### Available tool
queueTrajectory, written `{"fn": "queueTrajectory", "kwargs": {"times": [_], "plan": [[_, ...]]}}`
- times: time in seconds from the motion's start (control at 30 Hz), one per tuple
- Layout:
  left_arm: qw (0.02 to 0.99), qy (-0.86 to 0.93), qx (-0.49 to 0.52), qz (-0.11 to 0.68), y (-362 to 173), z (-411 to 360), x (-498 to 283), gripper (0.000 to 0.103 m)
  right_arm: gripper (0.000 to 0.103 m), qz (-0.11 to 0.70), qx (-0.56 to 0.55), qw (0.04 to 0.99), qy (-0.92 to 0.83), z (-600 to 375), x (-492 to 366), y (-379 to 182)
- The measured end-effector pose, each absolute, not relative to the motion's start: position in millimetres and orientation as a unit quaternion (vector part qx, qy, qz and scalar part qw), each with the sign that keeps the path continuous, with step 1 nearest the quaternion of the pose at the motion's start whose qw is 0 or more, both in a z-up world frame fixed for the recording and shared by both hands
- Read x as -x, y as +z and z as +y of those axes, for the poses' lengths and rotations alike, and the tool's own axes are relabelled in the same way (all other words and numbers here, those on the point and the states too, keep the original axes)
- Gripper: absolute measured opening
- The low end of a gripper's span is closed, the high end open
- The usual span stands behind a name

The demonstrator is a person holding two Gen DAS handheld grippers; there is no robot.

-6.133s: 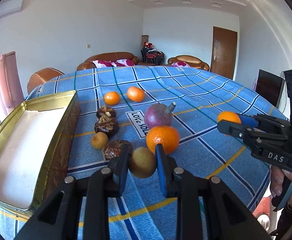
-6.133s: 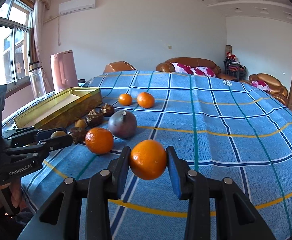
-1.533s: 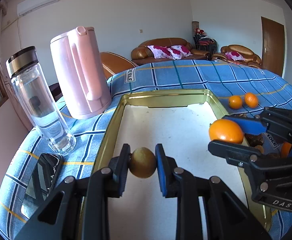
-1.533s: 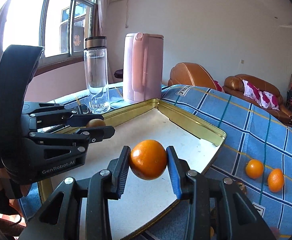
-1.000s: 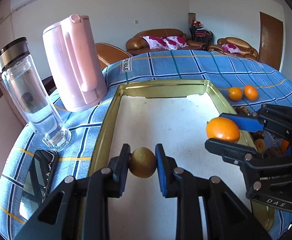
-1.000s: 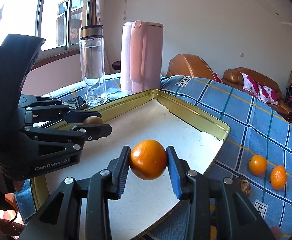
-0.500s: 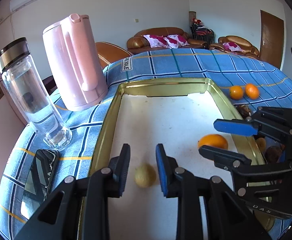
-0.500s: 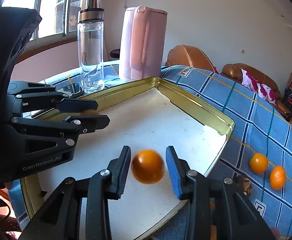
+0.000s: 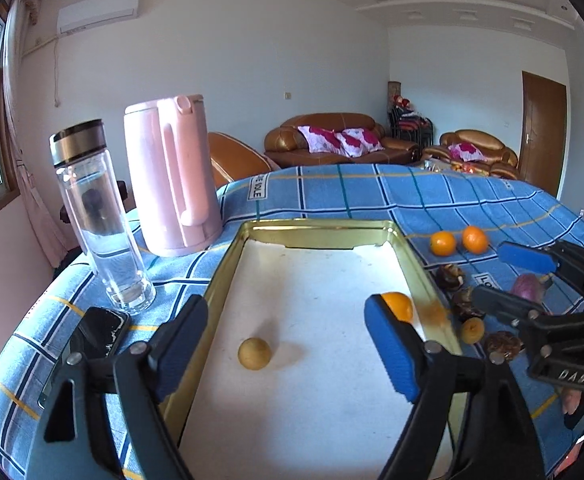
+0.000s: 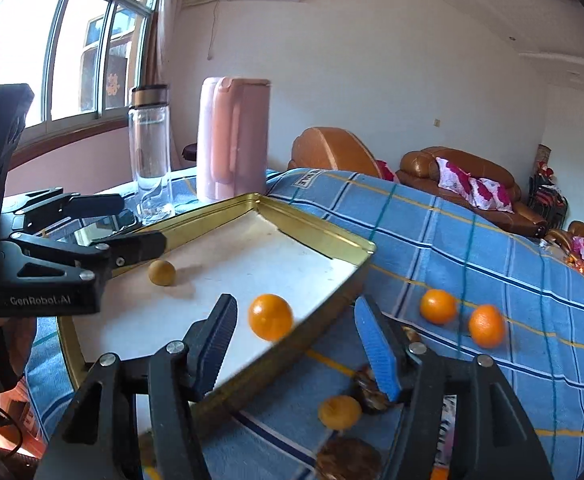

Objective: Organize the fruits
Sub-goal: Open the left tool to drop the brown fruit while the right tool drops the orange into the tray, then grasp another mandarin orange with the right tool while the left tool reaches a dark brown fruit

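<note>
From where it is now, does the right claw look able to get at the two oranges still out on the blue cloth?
Probably yes. The right claw is open and empty, and the two oranges sit on bare tablecloth beyond the gold tray, nothing between. The left claw stays over the tray, clear of that path.

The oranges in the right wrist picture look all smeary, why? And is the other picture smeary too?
Right wrist view: the round orange in the gold tin tray and the two small oranges on the blue checked cloth are smeared, like motion blur. Left wrist view: mostly sharp, the small yellow-brown fruit casts a crisp shadow, only an orange smear shows by the tray's right rim.
</note>
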State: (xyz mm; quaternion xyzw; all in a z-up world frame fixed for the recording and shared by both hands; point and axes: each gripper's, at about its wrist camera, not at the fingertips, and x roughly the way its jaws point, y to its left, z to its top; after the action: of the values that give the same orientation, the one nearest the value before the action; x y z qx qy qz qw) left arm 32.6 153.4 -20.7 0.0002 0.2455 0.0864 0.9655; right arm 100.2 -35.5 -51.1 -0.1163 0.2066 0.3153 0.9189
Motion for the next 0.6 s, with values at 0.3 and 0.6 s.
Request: {"fn": "queueTrajectory", "kwargs": {"times": [0.3,0.6], "plan": [[0.973,0.031,-0.008,0.227,-26.5,88.2,-28.1,0.092,0.063,0.244,0.049,0.941,0.228,-134.6,-91.5,-65.1],[0.969,-0.006,-0.033,0.244,-37.7,40.6,-33.0,0.092,0.063,0.317,0.057,0.911,0.259,-131.0,-98.4,-91.3]]}}
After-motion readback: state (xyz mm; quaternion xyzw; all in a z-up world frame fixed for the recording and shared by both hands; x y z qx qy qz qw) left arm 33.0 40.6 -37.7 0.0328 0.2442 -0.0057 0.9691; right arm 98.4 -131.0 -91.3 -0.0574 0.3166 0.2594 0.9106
